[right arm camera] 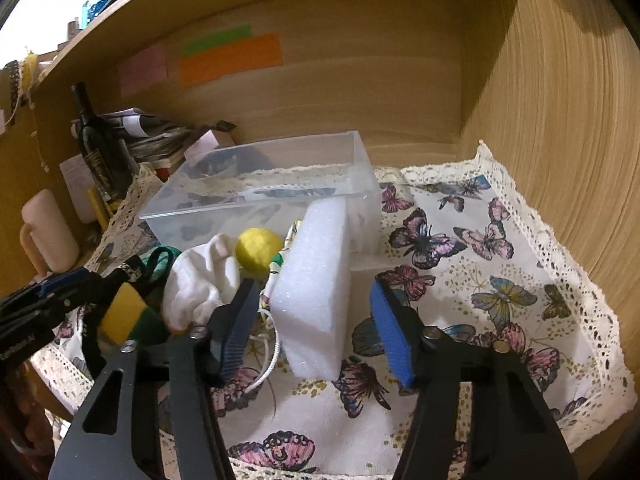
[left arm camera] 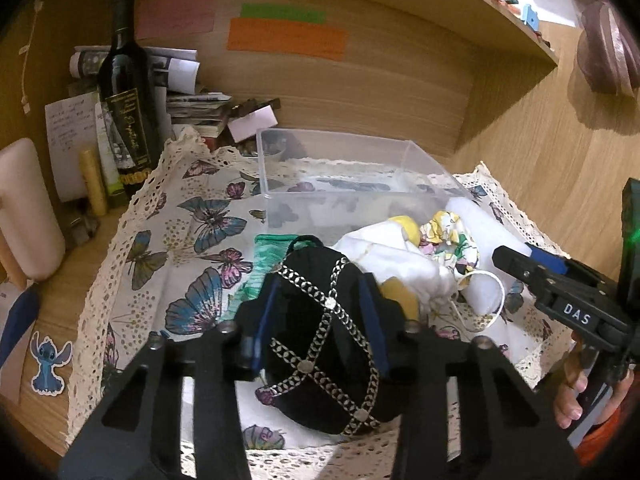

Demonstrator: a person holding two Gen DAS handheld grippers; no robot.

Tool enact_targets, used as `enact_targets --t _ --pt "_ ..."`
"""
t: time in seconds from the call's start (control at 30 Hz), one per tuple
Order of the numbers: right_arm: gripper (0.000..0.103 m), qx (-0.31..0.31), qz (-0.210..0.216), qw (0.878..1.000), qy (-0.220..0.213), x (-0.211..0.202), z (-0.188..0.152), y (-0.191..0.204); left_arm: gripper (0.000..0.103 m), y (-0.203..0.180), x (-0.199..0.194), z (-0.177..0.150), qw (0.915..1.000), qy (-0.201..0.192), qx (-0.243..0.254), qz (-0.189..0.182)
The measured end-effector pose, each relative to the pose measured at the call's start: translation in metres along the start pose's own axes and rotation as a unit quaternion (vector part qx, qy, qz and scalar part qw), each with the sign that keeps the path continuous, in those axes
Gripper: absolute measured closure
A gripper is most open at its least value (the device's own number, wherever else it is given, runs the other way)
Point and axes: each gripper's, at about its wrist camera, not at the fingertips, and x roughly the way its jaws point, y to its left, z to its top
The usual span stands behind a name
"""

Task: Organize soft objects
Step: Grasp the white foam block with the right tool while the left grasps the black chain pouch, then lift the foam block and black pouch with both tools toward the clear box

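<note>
Left gripper (left arm camera: pixel 320 316), at lower centre, clamps the black studded cap (left arm camera: pixel 320 320); right gripper (right arm camera: pixel 316 328) straddles the white foam block (right arm camera: pixel 316 284), jaws wide. Likely next: carrying the cap up-frame into the clear bin (left arm camera: pixel 344 168).

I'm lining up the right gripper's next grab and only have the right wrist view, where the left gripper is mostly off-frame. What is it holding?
Observer: The left gripper is clamped on a black fabric item with silver chain trim.
Operator: Is anything hidden behind my white foam block?
Observer: Yes. A floral scrunchie lies beside the white cloth, in front of the clear plastic box.
Operator: What's under the black item?
Observer: A green fabric piece pokes out from beneath it on the butterfly cloth.
</note>
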Motion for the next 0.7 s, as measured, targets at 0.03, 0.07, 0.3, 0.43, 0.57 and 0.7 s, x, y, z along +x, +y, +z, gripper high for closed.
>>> enact_targets --t 0.03,0.07,0.3,0.43,0.57,0.7 --pt "0.057 0.003 0.001 1.0 0.003 0.002 0.0 -0.001 0.072 0.002 0.0 0.0 1.0 -0.001 -0.002 0.0" --pt "0.062 0.008 0.002 1.0 0.008 0.003 -0.001 -0.003 0.074 0.004 0.0 0.0 1.0 -0.001 -0.003 0.002" --pt "0.064 -0.013 0.025 0.999 -0.014 -0.016 0.004 0.014 0.093 0.02 0.011 -0.007 0.9994 0.027 -0.017 0.009" --pt "0.064 -0.027 0.016 0.999 -0.022 -0.019 0.008 0.02 0.093 0.023 0.023 -0.017 0.9984 0.054 -0.019 0.002" --pt "0.064 -0.013 0.012 1.0 -0.01 -0.012 0.008 0.013 0.089 0.024 0.012 -0.014 0.9987 0.045 -0.021 -0.008" --pt "0.064 -0.003 0.013 1.0 0.0 -0.008 0.005 0.009 0.051 0.021 -0.002 -0.003 0.9988 0.031 -0.022 -0.032"
